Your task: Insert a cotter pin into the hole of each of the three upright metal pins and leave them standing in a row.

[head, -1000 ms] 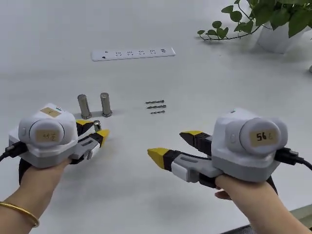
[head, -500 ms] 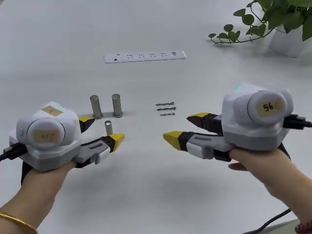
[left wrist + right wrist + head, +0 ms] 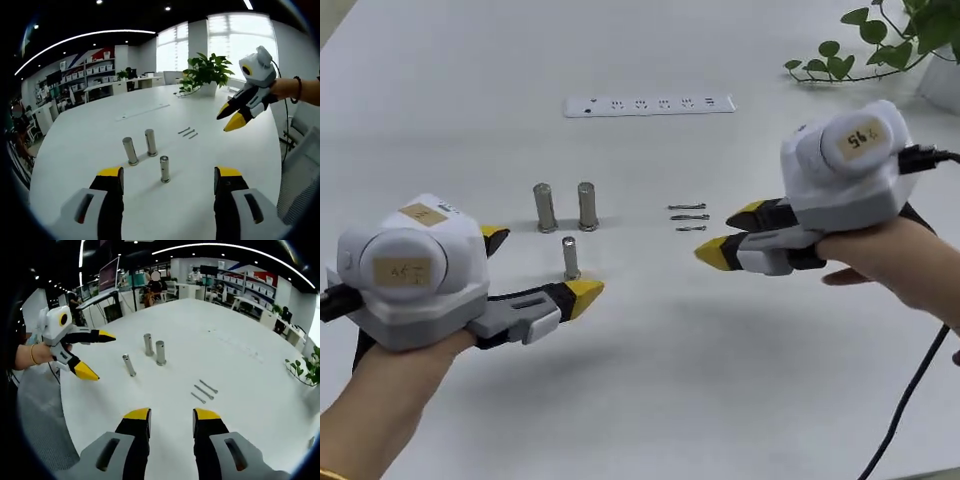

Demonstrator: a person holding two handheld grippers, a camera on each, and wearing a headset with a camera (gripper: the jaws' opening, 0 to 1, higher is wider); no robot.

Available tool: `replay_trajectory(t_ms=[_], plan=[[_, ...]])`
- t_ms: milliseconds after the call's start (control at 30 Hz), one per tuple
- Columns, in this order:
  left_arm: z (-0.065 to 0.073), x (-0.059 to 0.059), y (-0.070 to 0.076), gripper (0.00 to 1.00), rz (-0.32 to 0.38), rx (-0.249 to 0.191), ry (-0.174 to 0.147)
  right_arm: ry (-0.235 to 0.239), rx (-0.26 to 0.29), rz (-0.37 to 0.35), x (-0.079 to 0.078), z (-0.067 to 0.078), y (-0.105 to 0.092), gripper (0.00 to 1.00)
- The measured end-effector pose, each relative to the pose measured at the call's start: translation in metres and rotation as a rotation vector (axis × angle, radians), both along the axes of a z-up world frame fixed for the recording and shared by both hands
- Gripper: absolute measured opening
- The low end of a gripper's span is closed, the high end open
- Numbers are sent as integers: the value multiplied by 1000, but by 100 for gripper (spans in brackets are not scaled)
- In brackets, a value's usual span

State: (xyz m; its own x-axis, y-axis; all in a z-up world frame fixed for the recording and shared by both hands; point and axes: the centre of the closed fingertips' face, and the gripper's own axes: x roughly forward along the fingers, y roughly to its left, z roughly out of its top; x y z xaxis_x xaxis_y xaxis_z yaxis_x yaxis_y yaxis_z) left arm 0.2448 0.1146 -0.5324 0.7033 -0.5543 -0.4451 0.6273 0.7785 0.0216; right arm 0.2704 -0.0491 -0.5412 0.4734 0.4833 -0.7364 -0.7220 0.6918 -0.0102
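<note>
Three upright metal pins stand on the white table: two side by side (image 3: pixel 545 207) (image 3: pixel 587 206), and a third pin (image 3: pixel 570 258) nearer to me. My left gripper (image 3: pixel 540 262) is open, its jaws wide apart on either side of that third pin (image 3: pixel 164 169) without touching it. Three small cotter pins (image 3: pixel 689 217) lie in a stack to the right of the pins. My right gripper (image 3: pixel 731 232) hovers open and empty just right of them; the cotter pins (image 3: pixel 204 390) lie ahead of its jaws.
A white power strip (image 3: pixel 650 104) lies at the back of the table. A potted plant (image 3: pixel 880 40) stands at the far right corner. A black cable (image 3: pixel 910 390) hangs from the right gripper near the table's front edge.
My left gripper has let go of the third pin and drawn back, leaving it upright. The right gripper has risen and moved forward towards the cotter pins, its jaws closer together.
</note>
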Motion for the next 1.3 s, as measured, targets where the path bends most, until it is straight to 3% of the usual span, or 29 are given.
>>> replay_trajectory(t_ms=[100,267,433,500,667,867,1033,1300], plan=[[0,-4,1,78,7,1,18,46,-58,43,4,-9,-3,28],[4,-10,1,82,0,3,-2,72,-122,119,11,-20,-3,26],[8,-13,3,87,18,-30,1,78,-211,179,26,-34,-9,27],[7,-14,8,87,43,-9,4,93,-241,201,30,-40,-10,26],[10,-20,16,89,57,-8,4,108,-236,227,50,-53,-12,23],[7,-24,22,91,73,0,12,111,-248,249,61,-64,-12,17],[1,-28,27,90,89,3,30,111,-241,255,69,-67,-10,14],[-1,-30,27,86,81,21,32,119,-273,274,67,-72,-11,8]])
